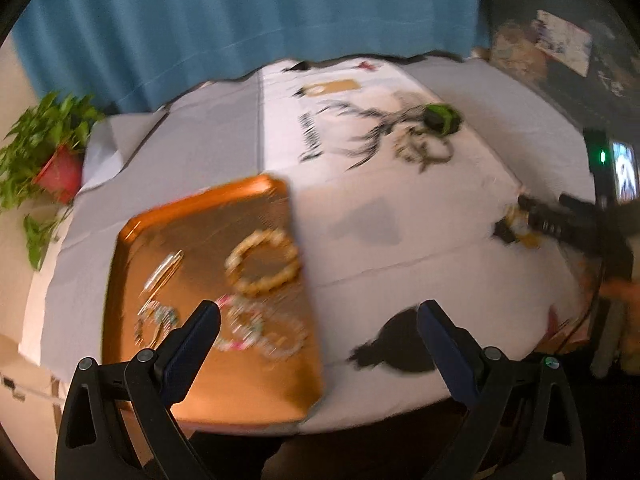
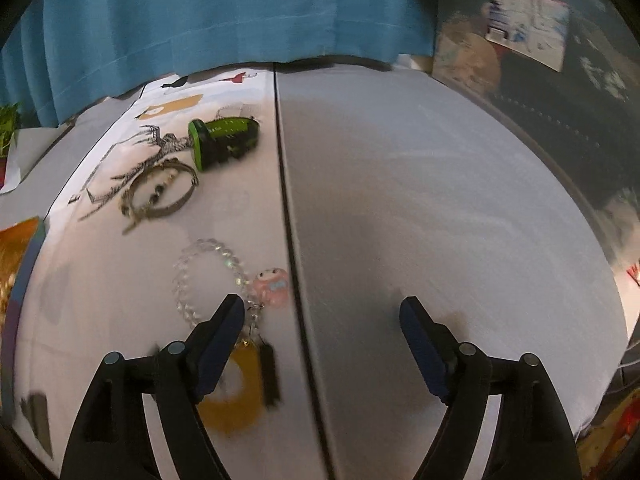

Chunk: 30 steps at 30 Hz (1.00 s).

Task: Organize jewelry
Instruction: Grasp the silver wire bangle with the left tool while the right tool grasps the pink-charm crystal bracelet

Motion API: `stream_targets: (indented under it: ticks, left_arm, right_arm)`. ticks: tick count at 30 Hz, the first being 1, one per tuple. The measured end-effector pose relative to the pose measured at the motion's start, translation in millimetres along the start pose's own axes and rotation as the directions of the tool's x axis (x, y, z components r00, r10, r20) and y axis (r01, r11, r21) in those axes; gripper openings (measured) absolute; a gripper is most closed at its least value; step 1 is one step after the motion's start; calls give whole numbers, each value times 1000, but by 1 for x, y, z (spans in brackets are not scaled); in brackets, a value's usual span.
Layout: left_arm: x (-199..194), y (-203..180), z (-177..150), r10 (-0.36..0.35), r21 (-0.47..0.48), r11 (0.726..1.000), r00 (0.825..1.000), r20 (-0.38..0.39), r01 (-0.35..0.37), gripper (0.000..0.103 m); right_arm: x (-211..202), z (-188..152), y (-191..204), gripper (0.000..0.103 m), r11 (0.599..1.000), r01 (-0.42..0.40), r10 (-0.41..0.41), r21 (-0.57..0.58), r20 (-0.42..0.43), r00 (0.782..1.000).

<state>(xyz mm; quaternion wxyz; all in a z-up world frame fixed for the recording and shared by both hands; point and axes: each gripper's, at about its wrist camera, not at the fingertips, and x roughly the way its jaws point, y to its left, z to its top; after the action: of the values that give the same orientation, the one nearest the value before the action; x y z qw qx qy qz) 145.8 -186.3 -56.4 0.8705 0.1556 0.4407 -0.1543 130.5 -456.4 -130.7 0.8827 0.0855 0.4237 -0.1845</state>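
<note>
In the left wrist view an orange tray (image 1: pixel 208 396) lies on the white table cover and holds a yellow bead bracelet (image 1: pixel 262 262), a pink and white bead bracelet (image 1: pixel 260 330), a metal clip (image 1: pixel 164 270) and a small chain piece (image 1: pixel 154 320). My left gripper (image 1: pixel 318 312) is open and empty above the tray's right edge. My right gripper (image 2: pixel 322 308) is open and empty; it shows in the left wrist view (image 1: pixel 516 224). A clear bead bracelet (image 2: pixel 208 276) with a pink charm (image 2: pixel 272 286) lies by its left finger. A grey bangle (image 2: pixel 162 194) lies farther back.
A green and black object (image 2: pixel 224 142) lies beyond the bangle, also in the left wrist view (image 1: pixel 442 118). A potted plant (image 1: pixel 44 152) stands at the far left. A blue curtain (image 1: pixel 248 20) hangs behind the table. The tray's corner (image 2: pixel 16 256) shows at left.
</note>
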Motion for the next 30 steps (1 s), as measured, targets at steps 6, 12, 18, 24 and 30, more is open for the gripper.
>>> stream_targets:
  ticks: [6, 12, 18, 24, 30]
  left_arm:
    - [18, -37, 64, -99, 66, 993, 993, 64, 95, 98]
    - [78, -82, 121, -151, 178, 972, 988, -13, 151, 98]
    - [135, -115, 145, -97, 281, 952, 990, -104, 123, 98]
    - [168, -123, 155, -79, 294, 947, 983, -165, 126, 79]
    - [162, -117, 160, -155, 242, 950, 971, -180, 197, 57]
  right_arm:
    - [-3, -9, -17, 84, 999, 4, -5, 34, 27, 1000]
    - [-1, -7, -22, 85, 999, 35, -35, -1, 56, 998]
    - [3, -6, -37, 87, 999, 8, -11, 34, 62, 998]
    - [2, -6, -35, 80, 1000, -10, 9, 14, 71, 997]
    - [-2, -7, -13, 8, 996, -32, 40, -83, 97, 995]
